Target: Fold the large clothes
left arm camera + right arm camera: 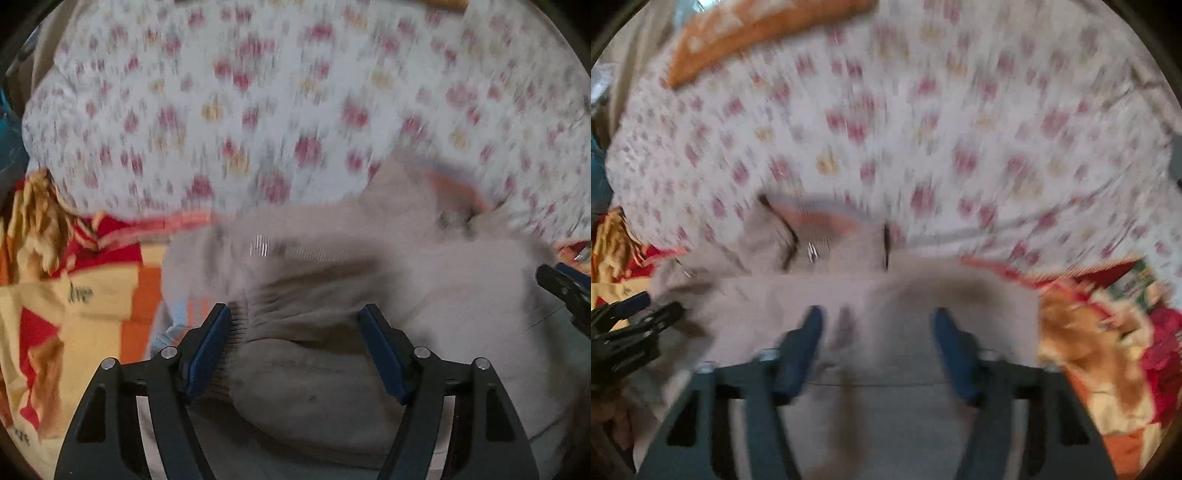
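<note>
A grey-beige garment (461, 295) lies spread on the bed, blurred in both views. In the left wrist view its ribbed hem (251, 325) is bunched between the jaws of my left gripper (295, 308). The jaws stand wide and the ribbing touches the left pad (210, 350). My right gripper (878, 312) hovers open over a flat part of the same garment (886, 288), with nothing pinched. The neck opening with its pinkish lining (820, 221) lies beyond it. Each gripper shows at the edge of the other's view: the right gripper (565, 291), the left gripper (631, 325).
A white sheet with red and yellow flowers (258, 92) covers the bed behind the garment. A red, yellow and orange patterned cloth (74, 314) lies at the left, and the patterned cloth (1108, 350) also shows at the right. An orange cushion (757, 33) rests at the far edge.
</note>
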`<move>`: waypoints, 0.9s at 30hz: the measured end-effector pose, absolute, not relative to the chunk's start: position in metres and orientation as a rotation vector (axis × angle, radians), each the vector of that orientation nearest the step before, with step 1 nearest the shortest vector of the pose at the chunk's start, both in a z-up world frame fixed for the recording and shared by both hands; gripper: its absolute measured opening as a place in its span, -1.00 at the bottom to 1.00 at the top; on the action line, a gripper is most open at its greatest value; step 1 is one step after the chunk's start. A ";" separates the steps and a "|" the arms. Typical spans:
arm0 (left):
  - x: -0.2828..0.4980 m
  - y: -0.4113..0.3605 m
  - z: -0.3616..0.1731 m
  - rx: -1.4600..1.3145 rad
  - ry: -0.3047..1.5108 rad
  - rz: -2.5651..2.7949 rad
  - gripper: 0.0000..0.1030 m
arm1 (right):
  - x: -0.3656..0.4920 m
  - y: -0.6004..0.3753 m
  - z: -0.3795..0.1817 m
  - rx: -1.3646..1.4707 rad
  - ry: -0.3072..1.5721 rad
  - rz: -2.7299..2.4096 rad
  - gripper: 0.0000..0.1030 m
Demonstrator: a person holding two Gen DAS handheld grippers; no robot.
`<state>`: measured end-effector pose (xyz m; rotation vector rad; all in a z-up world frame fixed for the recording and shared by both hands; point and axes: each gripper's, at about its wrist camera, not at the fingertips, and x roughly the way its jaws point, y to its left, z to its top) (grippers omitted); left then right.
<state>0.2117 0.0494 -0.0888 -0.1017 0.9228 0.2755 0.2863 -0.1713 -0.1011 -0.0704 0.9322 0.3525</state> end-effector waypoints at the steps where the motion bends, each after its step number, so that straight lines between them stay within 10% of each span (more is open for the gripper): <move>1: 0.216 0.052 -0.098 -0.107 0.971 0.279 0.31 | 0.294 -0.172 -0.115 -0.059 1.000 0.338 -0.10; 27: 0.102 0.045 -0.041 -0.247 0.852 0.106 0.39 | 0.094 -0.326 -0.037 -0.001 0.908 0.334 0.28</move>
